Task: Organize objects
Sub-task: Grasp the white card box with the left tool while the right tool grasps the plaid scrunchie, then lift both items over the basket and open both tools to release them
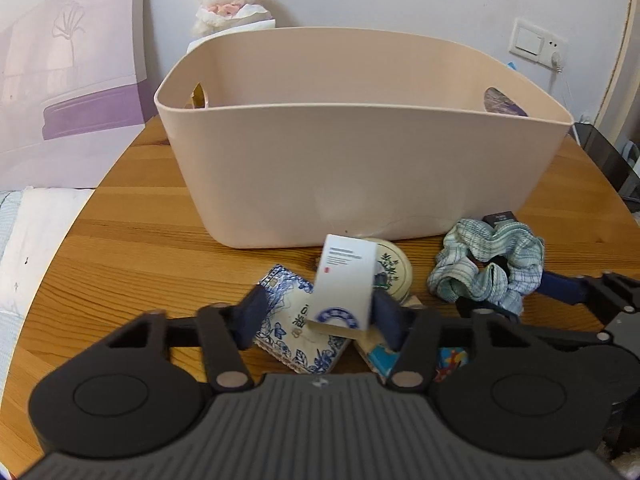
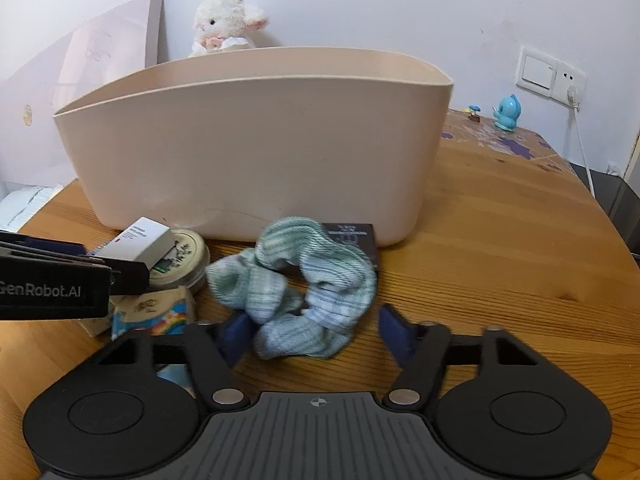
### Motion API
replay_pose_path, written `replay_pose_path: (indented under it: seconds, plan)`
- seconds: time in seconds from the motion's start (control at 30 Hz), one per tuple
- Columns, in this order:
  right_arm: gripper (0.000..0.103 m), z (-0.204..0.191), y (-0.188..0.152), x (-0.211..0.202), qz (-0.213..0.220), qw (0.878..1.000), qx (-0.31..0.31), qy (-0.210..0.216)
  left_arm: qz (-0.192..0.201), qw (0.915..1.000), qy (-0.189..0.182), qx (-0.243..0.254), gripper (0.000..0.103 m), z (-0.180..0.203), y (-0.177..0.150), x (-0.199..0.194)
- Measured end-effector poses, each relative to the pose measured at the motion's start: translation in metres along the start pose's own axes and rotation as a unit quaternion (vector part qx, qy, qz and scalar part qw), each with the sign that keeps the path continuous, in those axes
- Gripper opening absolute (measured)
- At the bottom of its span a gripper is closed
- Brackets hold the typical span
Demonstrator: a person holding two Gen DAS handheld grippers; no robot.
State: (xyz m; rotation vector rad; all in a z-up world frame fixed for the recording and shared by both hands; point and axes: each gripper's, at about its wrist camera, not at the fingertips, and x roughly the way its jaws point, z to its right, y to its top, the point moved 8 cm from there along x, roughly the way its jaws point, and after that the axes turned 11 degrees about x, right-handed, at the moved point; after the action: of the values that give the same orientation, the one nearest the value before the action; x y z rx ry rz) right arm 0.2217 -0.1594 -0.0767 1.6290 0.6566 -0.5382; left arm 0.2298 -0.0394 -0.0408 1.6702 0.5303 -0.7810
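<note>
My left hand-held gripper [image 1: 318, 312] is closed on the small white box [image 1: 346, 280], one pad against each of its side faces, and the box stands tilted up off the clutter with its printed label facing the bin [image 1: 360, 152]. It looks like thin cardboard, so I judge it light and fairly stiff but easy to dent; the flat sides I have are the right place to hold it, and a gentle squeeze should do (any harder and the walls may cave in). Under it lie a blue-and-white patterned packet [image 1: 288, 320] and a round tin [image 1: 394, 276] with a leaf print, both on the table [image 1: 132, 248] just in front of the bin's near wall.

My right hand-held gripper [image 2: 314, 330] is spread open around the pale green scrunchie [image 2: 296, 280], which sits on the table between the pads; the left pad seems to touch the fabric, the right one stands apart from it. The scrunchie is soft and crumpled and surely weighs next to nothing. It will squash and slip rather than resist, so I think the best hold is across one bunched side of the ring, pinching a thick fold, not the hollow middle. A dark flat card [image 2: 354, 240] lies half under its far edge, right against the bin, and I would take care not to drag it along.

The bin is tall, so both things will need a clear lift over the rim.
</note>
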Motion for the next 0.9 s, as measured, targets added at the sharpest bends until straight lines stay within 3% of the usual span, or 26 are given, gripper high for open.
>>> replay_pose_path:
  seconds: [0.03,0.1,0.2,0.3,0.9]
  plan:
    - [0.049,0.0,0.0,0.0,0.0,1.0,0.0,0.002,0.001,1.0,-0.001,0.002,0.038,0.001,0.0,-0.001]
    - [0.04,0.0,0.0,-0.002,0.0,1.0,0.002,0.005,0.003,1.0,-0.001,0.006,0.034,0.002,0.0,-0.002]
    - [0.03,0.002,0.0,-0.006,-0.005,1.0,0.011,0.016,0.007,0.9999,-0.007,0.008,0.033,0.004,0.0,-0.004]
    - [0.027,0.006,0.0,-0.008,-0.008,0.999,0.023,0.024,0.011,0.9998,-0.012,0.011,0.033,0.005,0.001,-0.007]
    - [0.025,0.025,0.021,-0.071,0.052,0.997,0.039,0.044,0.091,0.9953,-0.01,0.031,0.033,0.014,0.014,-0.064]
